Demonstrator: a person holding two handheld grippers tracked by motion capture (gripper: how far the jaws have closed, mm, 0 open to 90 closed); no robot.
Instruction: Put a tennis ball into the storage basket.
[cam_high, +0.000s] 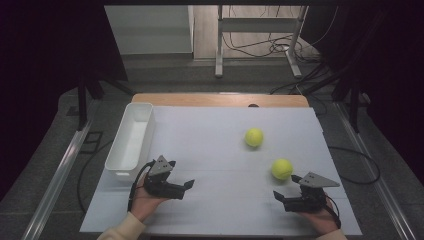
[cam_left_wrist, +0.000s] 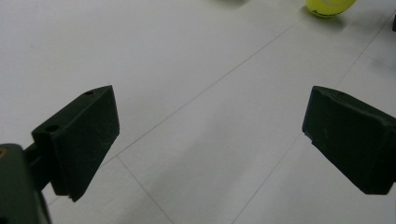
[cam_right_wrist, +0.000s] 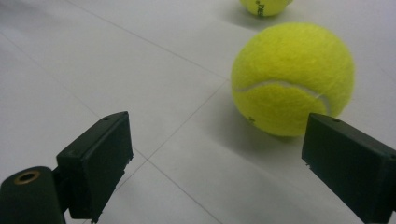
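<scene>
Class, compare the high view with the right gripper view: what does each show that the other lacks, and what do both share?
High view alone: the white bin at the table's left, the left gripper with open jaws, the person's hands, and the floor cables beyond.

Right gripper view alone: the near tennis ball's seam and felt close up, just ahead of the open jaws.

Both: the right gripper, the near tennis ball, the far tennis ball and the white table cover.
</scene>
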